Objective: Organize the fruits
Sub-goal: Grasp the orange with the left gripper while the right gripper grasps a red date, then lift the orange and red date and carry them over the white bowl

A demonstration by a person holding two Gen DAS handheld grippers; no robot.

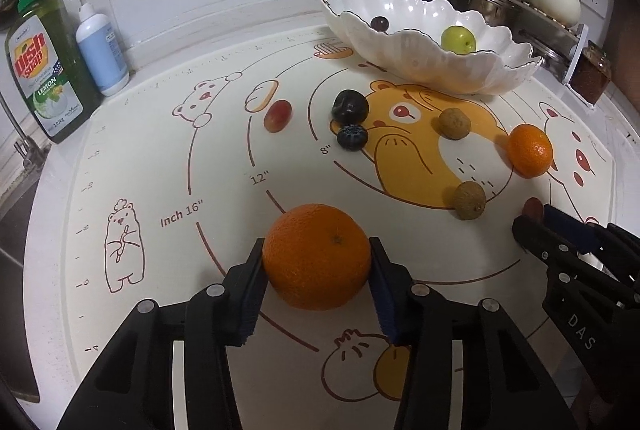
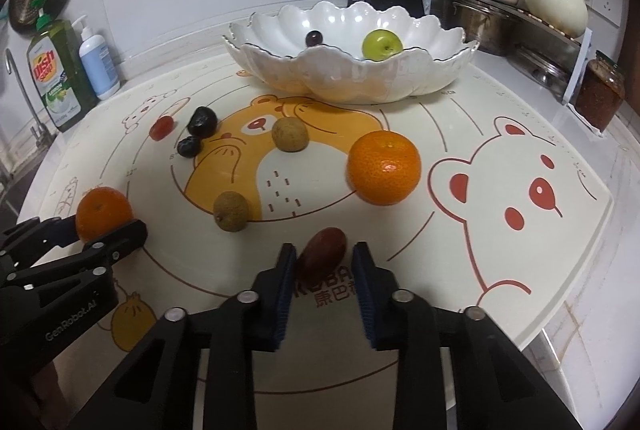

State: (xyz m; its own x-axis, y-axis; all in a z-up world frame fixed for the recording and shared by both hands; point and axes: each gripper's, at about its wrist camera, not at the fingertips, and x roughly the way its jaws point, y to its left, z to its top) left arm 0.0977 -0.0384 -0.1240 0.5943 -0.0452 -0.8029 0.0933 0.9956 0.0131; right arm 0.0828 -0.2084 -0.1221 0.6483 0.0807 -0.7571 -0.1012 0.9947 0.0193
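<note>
Soap bottles (image 1: 48, 69): far left on the desk, clear of the work.
Mat (image 1: 168, 165): covers the desk and carries all the loose fruit.
Left tongs (image 1: 316, 270): clamped on the big orange (image 1: 316, 256), one pad on each flank at its widest part, so it should lift without rolling. The orange sits on the mat.
Red grape (image 1: 277, 115), dark plum (image 1: 350, 105), blueberry (image 1: 352, 137): a loose cluster mid-mat, untouched, left of the bowl.
Two brown longans (image 1: 453, 123): apart from each other on the bear print, untouched.
Bowl (image 1: 420, 65): at the back of the mat, likely the goal for the fruit; it already holds a green apple (image 1: 458, 38) and a dark grape (image 1: 379, 23).
Small orange (image 2: 384, 167): free on the mat, right of centre.
Right tongs (image 2: 323, 256): drawn nearly together around a reddish-brown oval fruit (image 2: 322, 252); the left pad touches it, while a thin gap shows at the right pad, so a firm grip cannot be told.
Next, as a guess: both fruits go up and into the bowl.
</note>
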